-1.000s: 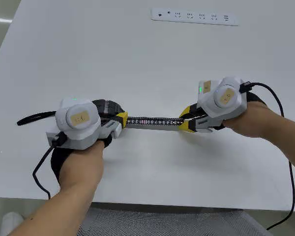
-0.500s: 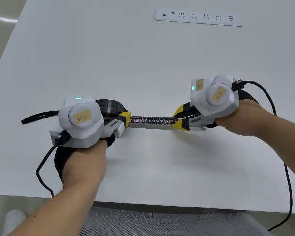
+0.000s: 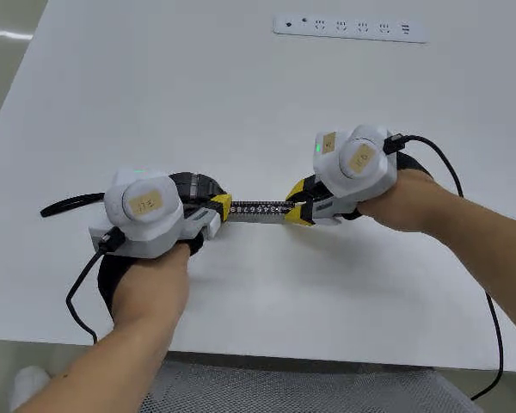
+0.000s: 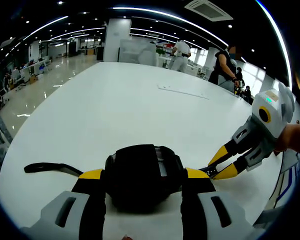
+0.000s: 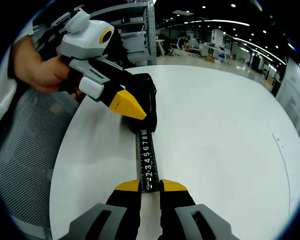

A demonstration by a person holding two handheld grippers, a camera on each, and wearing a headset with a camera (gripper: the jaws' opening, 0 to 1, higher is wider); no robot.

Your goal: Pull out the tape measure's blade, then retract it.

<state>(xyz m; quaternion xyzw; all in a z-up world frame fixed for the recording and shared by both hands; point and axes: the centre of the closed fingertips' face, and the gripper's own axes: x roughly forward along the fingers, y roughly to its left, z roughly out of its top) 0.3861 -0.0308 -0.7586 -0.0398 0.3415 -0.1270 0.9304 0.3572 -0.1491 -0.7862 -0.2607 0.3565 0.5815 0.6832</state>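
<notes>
Strap (image 3: 69, 205): a black loop is trailing from the tape measure towards the left edge of the bench (image 3: 241, 103) and is lying flat on it.
Left gripper (image 3: 213, 215): a hand (image 3: 146, 284) is holding it, and its yellow-tipped jaws are clenching the tape measure's case from both sides; in the left gripper view the case is sitting squarely between the jaws (image 4: 144, 175).
Tape measure (image 3: 192, 187): the black case is resting left of the bench's middle, closer to the near edge than the far one.
Blade (image 3: 256, 209): a short length is stretching out of the case to the right, low over the bench, with its numbers facing up.
Right gripper (image 3: 295, 203): its jaws are pinching the blade's free end between the yellow tips, as the right gripper view (image 5: 150, 186) is showing.
Power strip (image 3: 350, 27): it is lying along the far edge, towards the right corner.
</notes>
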